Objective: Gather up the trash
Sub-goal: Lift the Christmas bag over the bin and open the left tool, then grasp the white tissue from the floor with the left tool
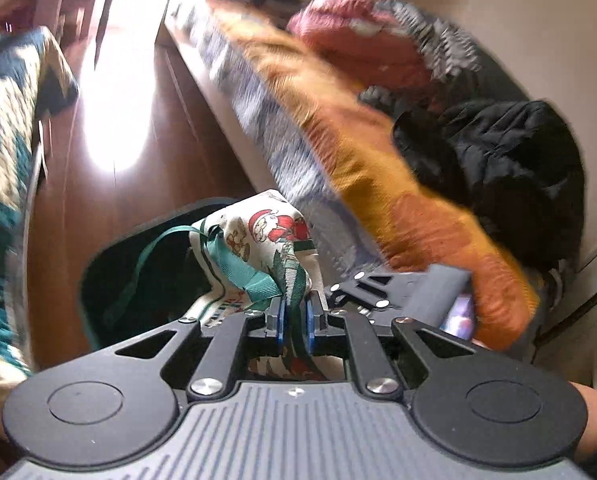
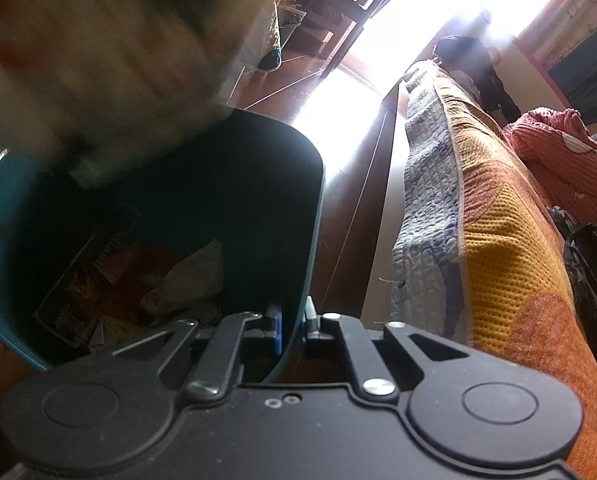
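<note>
Left gripper pinches a Christmas-printed cloth bag; right gripper clamps the dark teal plastic bin's rim at frame centre.

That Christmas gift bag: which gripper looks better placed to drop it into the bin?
Left, probably. The left gripper is shut on the gift bag by its green ribbon, above the bin. The right gripper is clamped on the bin's rim, steadying it.

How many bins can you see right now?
1: the dark teal bin on the wooden floor beside the bed, its rim clamped by the right hand-held gripper. Others may be hidden behind the blurred gift bag.
</note>
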